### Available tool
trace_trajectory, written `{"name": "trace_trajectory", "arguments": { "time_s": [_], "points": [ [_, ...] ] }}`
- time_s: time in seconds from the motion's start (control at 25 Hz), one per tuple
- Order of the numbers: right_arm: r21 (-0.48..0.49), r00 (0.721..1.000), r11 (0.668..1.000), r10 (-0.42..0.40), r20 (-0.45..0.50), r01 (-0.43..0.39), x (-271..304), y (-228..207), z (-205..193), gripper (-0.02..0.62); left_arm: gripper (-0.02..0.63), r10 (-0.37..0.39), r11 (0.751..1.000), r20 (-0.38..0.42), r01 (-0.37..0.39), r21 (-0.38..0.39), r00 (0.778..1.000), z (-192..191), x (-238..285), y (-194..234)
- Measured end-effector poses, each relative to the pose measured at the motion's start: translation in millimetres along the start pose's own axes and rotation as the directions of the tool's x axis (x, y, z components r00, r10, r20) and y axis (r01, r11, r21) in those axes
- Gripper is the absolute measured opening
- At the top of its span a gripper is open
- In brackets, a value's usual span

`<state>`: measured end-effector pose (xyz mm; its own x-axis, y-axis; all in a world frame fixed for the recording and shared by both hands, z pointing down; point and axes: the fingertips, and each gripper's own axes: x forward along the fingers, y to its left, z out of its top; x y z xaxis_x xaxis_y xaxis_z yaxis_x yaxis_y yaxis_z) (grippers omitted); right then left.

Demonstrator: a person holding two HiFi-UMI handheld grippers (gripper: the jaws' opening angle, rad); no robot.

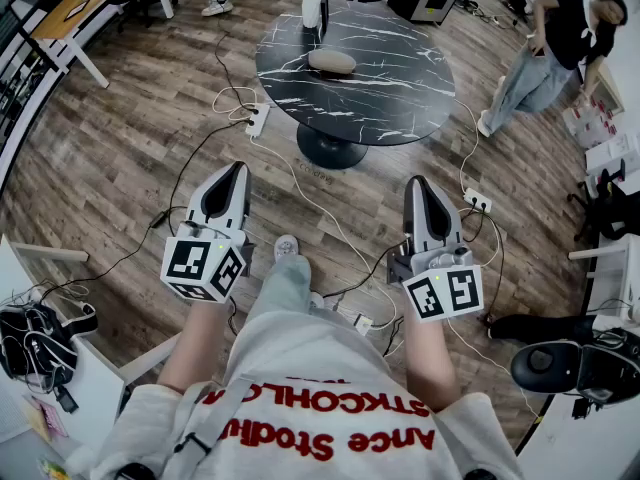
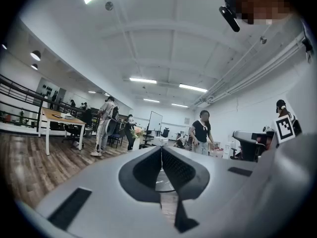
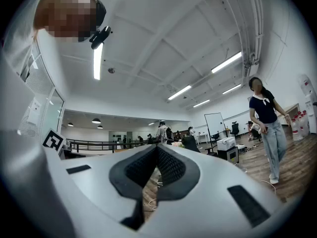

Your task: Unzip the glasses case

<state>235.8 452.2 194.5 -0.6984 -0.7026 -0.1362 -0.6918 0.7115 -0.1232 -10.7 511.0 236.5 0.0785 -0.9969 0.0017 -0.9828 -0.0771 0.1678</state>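
Note:
The glasses case (image 1: 332,61), a grey-brown oval pouch, lies on the round black marble table (image 1: 380,88) at the top of the head view. Both grippers are held level over the wooden floor, well short of the table. My left gripper (image 1: 238,167) is shut with nothing in it, its jaws meeting in a thin line in the left gripper view (image 2: 161,148). My right gripper (image 1: 417,182) is also shut and empty, its pads (image 3: 166,165) closed together. The case cannot be made out in either gripper view.
A white vase with flowers (image 1: 312,3) stands at the table's far edge. Cables and power strips (image 1: 257,120) run across the floor between me and the table. A person (image 1: 550,38) stands at the upper right. A wooden desk (image 1: 80,8) is upper left, a black chair (image 1: 570,363) lower right.

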Motion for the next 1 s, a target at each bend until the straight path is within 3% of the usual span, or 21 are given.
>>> {"name": "trace_trajectory", "arguments": {
  "time_s": [0.52, 0.84, 1.0],
  "points": [
    [0.066, 0.999, 0.998, 0.000, 0.042, -0.003, 13.8, -10.9, -1.0, 0.017, 0.011, -0.006, 1.000, -0.012, 0.006, 0.008, 1.000, 0.3, 22.7, 12.0],
    [0.055, 0.997, 0.998, -0.033, 0.065, 0.029, 85.9, -45.1, -1.1, 0.017, 0.011, -0.033, 0.999, -0.007, 0.034, 0.033, 0.999, 13.7, 99.9, 53.7],
    [0.057, 0.997, 0.996, -0.070, 0.045, 0.067, 132.8, -68.3, -10.2, 0.017, 0.011, -0.121, 0.992, -0.024, 0.122, 0.024, 0.992, 16.4, 152.9, 72.4]
  ]
}}
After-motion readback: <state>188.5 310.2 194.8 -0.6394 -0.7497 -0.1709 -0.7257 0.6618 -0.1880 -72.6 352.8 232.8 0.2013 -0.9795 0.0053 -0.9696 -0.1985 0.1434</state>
